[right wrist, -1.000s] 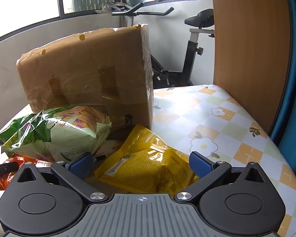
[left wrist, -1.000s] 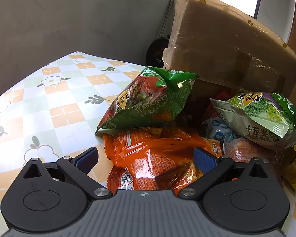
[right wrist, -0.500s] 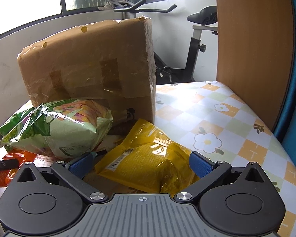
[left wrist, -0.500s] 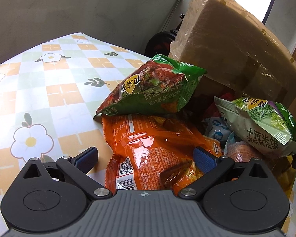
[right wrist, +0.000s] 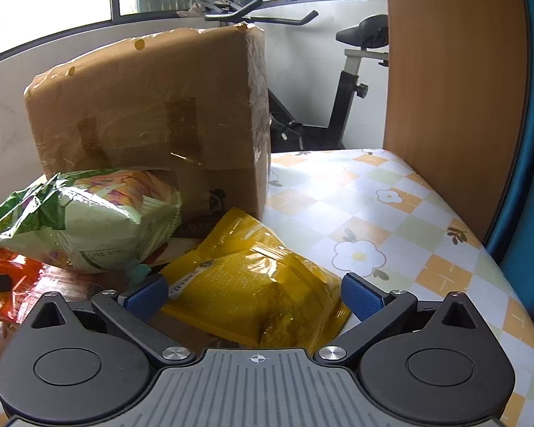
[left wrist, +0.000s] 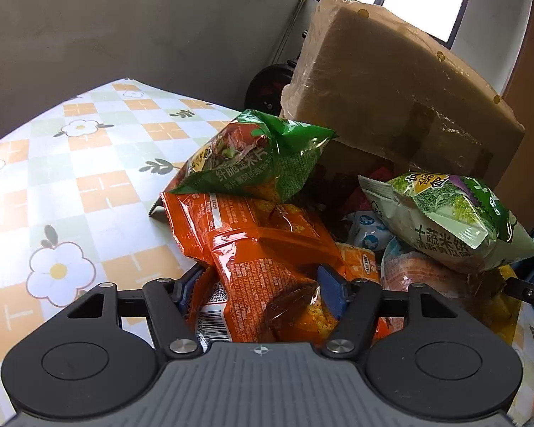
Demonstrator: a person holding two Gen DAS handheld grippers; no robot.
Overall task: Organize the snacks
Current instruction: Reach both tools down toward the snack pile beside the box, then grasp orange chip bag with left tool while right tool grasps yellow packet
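Left gripper (left wrist: 260, 286) had just been closing, its 2 blue pads against the sides of the orange snack bag (left wrist: 263, 249), which lay on the checked tablecloth (left wrist: 89, 192) under a green bag (left wrist: 260, 163). Right gripper (right wrist: 254, 293) stood wide open around the yellow bag (right wrist: 256, 284), pads clear of it, near the taped cardboard box (right wrist: 149, 106).

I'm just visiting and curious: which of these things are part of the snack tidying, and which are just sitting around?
Part of the job:
- orange snack bag, between the closing left gripper
- yellow snack bag, between the open right gripper
- green chip bag
- pale green cracker bag

Just there:
- taped cardboard box
- exercise bike
- floral tablecloth
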